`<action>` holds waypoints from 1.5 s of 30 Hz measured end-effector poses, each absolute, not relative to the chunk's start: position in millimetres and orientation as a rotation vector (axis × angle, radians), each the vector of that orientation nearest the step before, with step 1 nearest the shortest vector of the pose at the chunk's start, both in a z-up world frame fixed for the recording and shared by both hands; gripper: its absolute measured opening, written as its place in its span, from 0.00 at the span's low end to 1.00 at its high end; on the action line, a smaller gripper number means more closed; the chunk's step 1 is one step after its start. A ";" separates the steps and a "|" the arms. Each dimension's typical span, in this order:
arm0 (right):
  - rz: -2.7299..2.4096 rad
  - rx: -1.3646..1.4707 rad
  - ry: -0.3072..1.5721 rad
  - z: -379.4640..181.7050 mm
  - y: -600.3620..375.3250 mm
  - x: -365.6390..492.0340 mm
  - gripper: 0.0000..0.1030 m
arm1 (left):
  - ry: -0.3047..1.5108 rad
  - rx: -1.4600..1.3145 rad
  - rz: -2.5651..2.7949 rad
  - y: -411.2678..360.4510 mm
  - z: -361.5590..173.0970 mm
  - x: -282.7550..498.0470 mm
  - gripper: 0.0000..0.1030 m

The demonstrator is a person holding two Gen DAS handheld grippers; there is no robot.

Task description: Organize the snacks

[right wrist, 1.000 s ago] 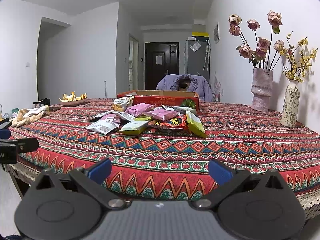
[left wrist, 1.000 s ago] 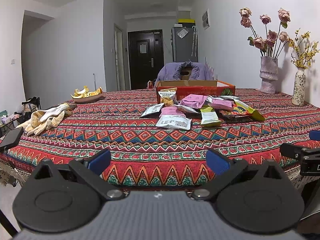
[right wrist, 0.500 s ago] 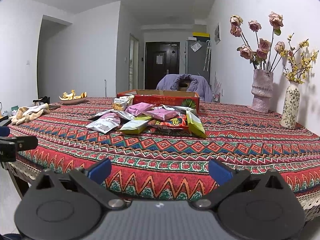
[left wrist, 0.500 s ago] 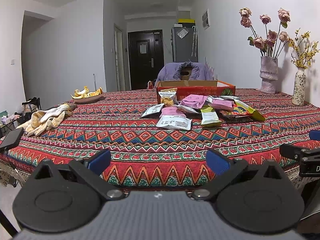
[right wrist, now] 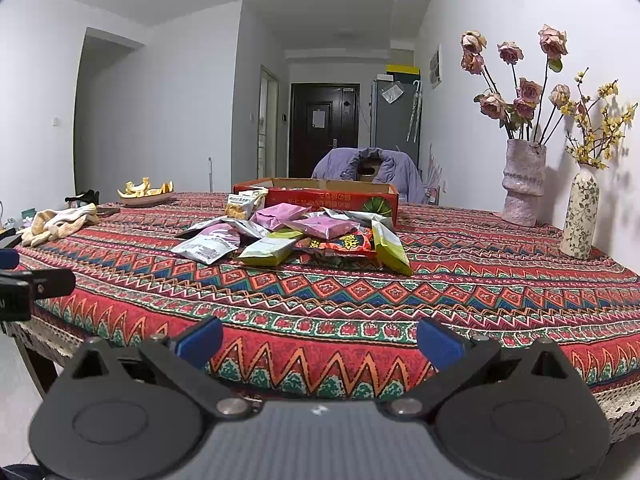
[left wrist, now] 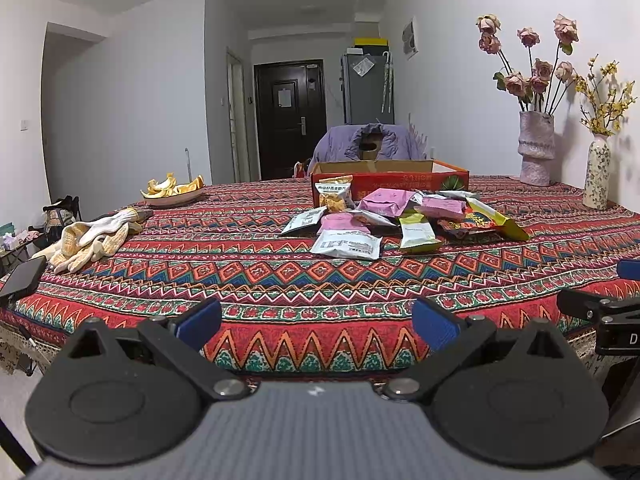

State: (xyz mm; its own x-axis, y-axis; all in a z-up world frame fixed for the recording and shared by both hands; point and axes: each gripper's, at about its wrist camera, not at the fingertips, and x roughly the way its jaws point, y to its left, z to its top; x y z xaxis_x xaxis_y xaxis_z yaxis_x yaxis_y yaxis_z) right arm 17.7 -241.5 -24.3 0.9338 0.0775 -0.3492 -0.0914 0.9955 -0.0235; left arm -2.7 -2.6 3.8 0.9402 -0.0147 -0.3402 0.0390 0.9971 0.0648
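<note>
Left hand-held gripper [left wrist: 316, 322] and right hand-held gripper [right wrist: 320, 336] are both hanging wide open, empty, at the tabletop's [left wrist: 280, 280] near edge, snack packets [left wrist: 400, 220] piling mid-table by the red cardboard box [left wrist: 390, 182].

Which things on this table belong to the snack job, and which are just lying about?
Part of the job:
snack packets, loose in a pile
red cardboard box behind them
left gripper and right gripper, both open, empty

Just lying about:
gloves
dish of peels
phone
two flower vases
</note>
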 end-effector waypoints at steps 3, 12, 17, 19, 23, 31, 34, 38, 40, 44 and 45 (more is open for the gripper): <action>0.086 -0.039 0.354 -24.6 -241.4 17.6 1.00 | 0.345 0.074 -0.030 -3.1 3.7 -3.2 1.00; 0.083 -0.041 0.354 -24.5 -241.9 17.2 1.00 | 0.341 0.078 -0.030 -4.5 3.1 -4.3 1.00; 0.085 -0.040 0.355 -24.6 -242.2 16.9 1.00 | 0.342 0.078 -0.030 -4.5 3.2 -4.2 1.00; 0.087 -0.037 0.354 -24.7 -243.5 16.0 1.00 | 0.342 0.079 -0.030 -4.3 3.0 -3.8 1.00; 0.084 -0.038 0.355 -25.1 -244.4 15.4 1.00 | 0.344 0.079 -0.030 -4.0 2.8 -3.2 1.00; 0.089 -0.033 0.358 -24.6 -244.1 16.0 1.00 | 0.345 0.080 -0.031 -3.7 2.5 -2.9 1.00; 0.087 -0.035 0.357 -24.4 -243.2 16.1 1.00 | 0.345 0.081 -0.031 -3.8 2.4 -3.0 1.00; 0.086 -0.036 0.357 -24.0 -242.2 16.4 1.00 | 0.345 0.081 -0.032 -3.5 2.3 -2.9 1.00; 0.086 -0.036 0.358 -24.1 -242.2 16.3 1.00 | 0.345 0.081 -0.031 -3.9 2.4 -3.0 1.00; 0.087 -0.037 0.357 -24.0 -242.6 16.3 1.00 | 0.345 0.081 -0.030 -3.9 2.4 -3.1 1.00; 0.086 -0.037 0.358 -24.2 -241.9 16.3 1.00 | 0.345 0.080 -0.030 -3.8 2.4 -3.1 1.00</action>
